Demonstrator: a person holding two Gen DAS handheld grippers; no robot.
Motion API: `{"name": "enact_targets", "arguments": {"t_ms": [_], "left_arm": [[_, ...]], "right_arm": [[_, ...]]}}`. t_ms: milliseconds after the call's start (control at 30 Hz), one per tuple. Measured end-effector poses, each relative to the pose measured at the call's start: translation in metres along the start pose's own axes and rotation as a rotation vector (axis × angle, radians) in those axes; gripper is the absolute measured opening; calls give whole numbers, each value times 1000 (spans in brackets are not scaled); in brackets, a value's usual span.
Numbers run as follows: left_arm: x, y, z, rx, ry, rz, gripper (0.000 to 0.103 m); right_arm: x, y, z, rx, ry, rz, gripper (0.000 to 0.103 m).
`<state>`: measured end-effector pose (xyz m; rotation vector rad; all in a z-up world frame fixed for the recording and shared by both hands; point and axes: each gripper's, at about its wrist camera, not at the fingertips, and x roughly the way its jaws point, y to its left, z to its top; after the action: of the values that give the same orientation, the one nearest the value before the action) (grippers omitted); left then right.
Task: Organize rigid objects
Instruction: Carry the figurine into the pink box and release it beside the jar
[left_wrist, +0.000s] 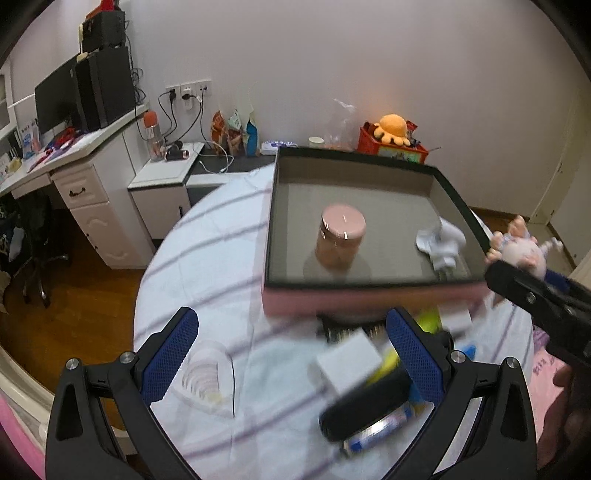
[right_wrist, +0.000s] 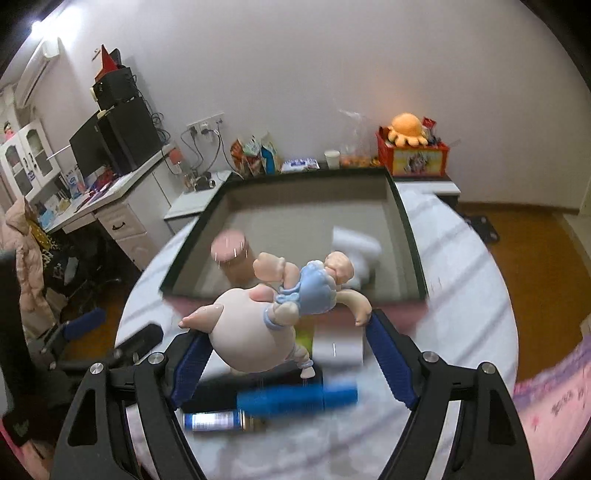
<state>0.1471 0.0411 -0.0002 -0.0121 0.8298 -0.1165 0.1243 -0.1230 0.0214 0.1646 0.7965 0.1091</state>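
Note:
A pink box with a black rim (left_wrist: 369, 297) stands on the round table. It holds a pink jar (left_wrist: 341, 236) and a white crumpled item (left_wrist: 441, 242). My right gripper (right_wrist: 291, 328) is shut on a pink pig figurine in a blue dress (right_wrist: 258, 332) and holds it above the table just before the box's near wall (right_wrist: 391, 314). The figurine also shows in the left wrist view (left_wrist: 521, 251) at the box's right corner. My left gripper (left_wrist: 291, 350) is open and empty over a white cube (left_wrist: 349, 363) and a black case (left_wrist: 365, 406).
Loose items lie before the box: a blue and white tube (right_wrist: 218, 421), a blue cylinder (right_wrist: 295, 398), a white block (right_wrist: 338, 349) and a clear heart-shaped dish (left_wrist: 207, 376). A desk with a monitor (left_wrist: 55, 99) stands left. A red box with an orange plush (left_wrist: 391, 142) stands behind.

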Motion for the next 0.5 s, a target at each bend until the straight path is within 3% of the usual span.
{"name": "enact_targets", "arguments": {"t_ms": [200,400,500], "left_arm": [[30,10,40,-20,-16,26,103],[59,19,54,-42,6,36,103],[70,22,53,-53,26,34,103]], "right_arm": [[58,6,43,-30,43,8,82],[110,6,51,-73,124,-7,82],[117,11,53,-145,103,-71,83]]}}
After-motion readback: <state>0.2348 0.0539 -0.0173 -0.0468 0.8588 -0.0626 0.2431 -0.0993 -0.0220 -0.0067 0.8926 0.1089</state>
